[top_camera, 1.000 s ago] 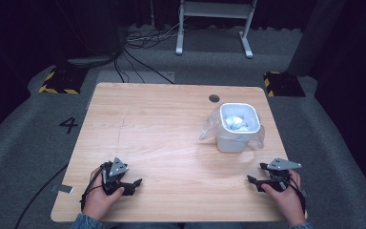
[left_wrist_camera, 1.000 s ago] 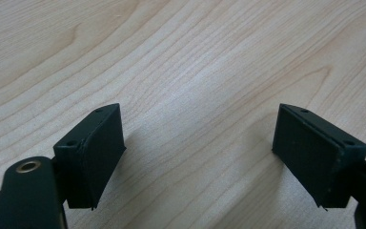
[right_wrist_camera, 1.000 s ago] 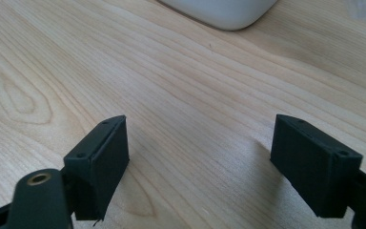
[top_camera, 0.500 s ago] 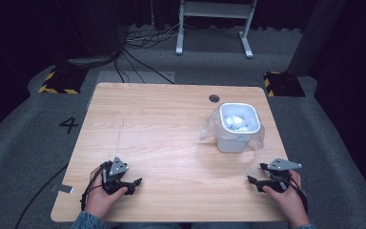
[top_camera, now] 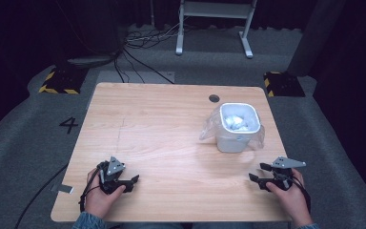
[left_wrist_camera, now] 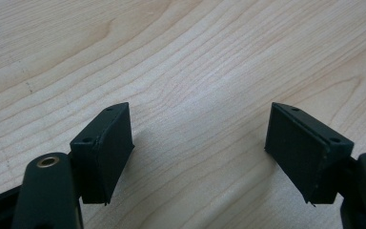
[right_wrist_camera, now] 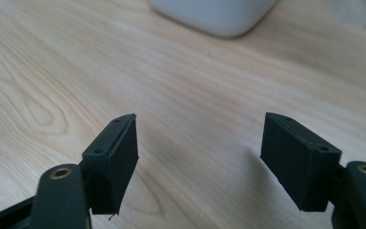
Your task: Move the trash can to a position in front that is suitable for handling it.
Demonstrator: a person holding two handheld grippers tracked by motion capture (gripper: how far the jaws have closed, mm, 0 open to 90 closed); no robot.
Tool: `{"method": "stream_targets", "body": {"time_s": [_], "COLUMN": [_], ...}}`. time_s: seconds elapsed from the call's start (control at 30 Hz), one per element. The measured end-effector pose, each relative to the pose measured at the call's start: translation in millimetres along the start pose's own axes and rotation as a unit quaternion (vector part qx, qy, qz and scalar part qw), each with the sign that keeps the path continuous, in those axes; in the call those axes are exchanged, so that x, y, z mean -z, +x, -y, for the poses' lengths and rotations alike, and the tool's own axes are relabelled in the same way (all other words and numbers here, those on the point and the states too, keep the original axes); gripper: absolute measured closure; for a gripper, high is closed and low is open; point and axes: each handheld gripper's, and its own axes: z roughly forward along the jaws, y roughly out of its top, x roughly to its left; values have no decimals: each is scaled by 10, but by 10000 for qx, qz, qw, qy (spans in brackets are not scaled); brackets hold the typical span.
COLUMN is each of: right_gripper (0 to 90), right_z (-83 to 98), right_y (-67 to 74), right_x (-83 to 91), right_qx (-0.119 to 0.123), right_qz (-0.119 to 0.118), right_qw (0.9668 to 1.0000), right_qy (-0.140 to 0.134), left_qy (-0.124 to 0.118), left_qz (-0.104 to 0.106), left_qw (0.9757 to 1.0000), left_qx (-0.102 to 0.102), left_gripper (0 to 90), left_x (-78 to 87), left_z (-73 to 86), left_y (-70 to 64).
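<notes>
both claws rested near the table's near edge, the left claw and right claw each wide but just closing slightly on nothing, the white bin toward the far right corner.

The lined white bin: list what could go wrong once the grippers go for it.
1. The loose clear liner billows past the white bin; jaws may pinch only film and tear it.
2. The bin looks light, so a one-sided pull by the right gripper might tip out the crumpled white waste.
3. The left gripper, jaws open, sits far off.
</notes>
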Motion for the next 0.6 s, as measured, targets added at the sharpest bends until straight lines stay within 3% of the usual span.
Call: {"method": "stream_targets", "body": {"time_s": [0.17,0.3,0.47,0.6], "right_gripper": [277,277,276,274], "right_z": [-198,-282,-436,-600], "right_y": [-36,-54,-86,-99], "right_x": [135,195,310,407], "right_qx": [109,59,-38,66], "right_qz": [-4,-16,21,101], "right_qw": [9999,9999,9992,9984], "right_qy": [-113,-156,-396,-546], "left_qy": [-24,-19,-98,-98], "left_qz": [-117,-221,-144,-157], "left_qw": [9999,9996,9998,9998], "left_qx": [-115,-155,-3,15], "left_gripper": [240,267,259,256], "left_x": [35,69,117,131], "left_z": [23,13,8,10], "left_y": [-7,-3,-10,-18]}}
